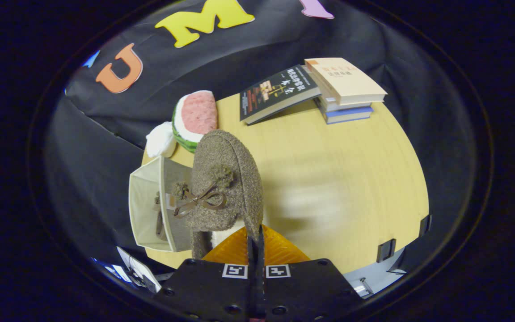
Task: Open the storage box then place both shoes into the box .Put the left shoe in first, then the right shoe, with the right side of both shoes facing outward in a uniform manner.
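Observation:
My gripper (255,241) is shut on the rim of a brown fuzzy shoe (224,179), which hangs lifted above the wooden table (329,179). The shoe has a brown ribbon bow with pompoms on its upper and a pale lining inside. Just to the left of the held shoe stands the beige storage box (145,210), open, with another brown shoe (159,214) partly visible inside it. The held shoe hides the box's right side.
A watermelon-slice plush (195,118) and a white soft item (160,139) lie beyond the box at the table's far left. A stack of books (347,89) and a dark book (277,91) leaning against it sit at the far edge. Black clamps (387,249) grip the table's near right edge.

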### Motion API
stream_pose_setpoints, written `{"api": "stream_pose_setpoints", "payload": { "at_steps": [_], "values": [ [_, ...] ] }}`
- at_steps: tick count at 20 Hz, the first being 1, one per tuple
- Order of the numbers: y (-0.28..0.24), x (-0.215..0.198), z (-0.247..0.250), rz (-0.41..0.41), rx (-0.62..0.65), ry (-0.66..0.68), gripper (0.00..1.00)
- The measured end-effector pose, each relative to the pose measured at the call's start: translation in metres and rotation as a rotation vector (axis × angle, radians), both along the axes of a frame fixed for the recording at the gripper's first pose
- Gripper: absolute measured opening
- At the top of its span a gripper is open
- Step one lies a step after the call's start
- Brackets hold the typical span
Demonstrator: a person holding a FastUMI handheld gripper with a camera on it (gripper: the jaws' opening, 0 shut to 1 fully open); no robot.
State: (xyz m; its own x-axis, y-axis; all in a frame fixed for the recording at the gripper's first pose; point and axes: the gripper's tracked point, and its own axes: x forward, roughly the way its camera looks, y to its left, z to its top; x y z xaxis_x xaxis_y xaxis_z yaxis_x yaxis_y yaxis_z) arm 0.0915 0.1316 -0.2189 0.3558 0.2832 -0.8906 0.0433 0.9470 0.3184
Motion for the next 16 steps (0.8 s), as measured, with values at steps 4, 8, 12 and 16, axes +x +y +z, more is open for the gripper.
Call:
{"api": "stream_pose_setpoints", "payload": {
  "at_steps": [4,8,12,16],
  "values": [
    [0.068,0.005,0.012,0.03,0.004,-0.032,0.0],
    [0.135,0.004,0.021,0.077,0.019,-0.032,0.0],
    [0.197,0.004,0.019,0.117,0.014,-0.023,0.0],
    [0.229,0.012,-0.004,0.104,-0.036,-0.017,0.0]
  ]
}}
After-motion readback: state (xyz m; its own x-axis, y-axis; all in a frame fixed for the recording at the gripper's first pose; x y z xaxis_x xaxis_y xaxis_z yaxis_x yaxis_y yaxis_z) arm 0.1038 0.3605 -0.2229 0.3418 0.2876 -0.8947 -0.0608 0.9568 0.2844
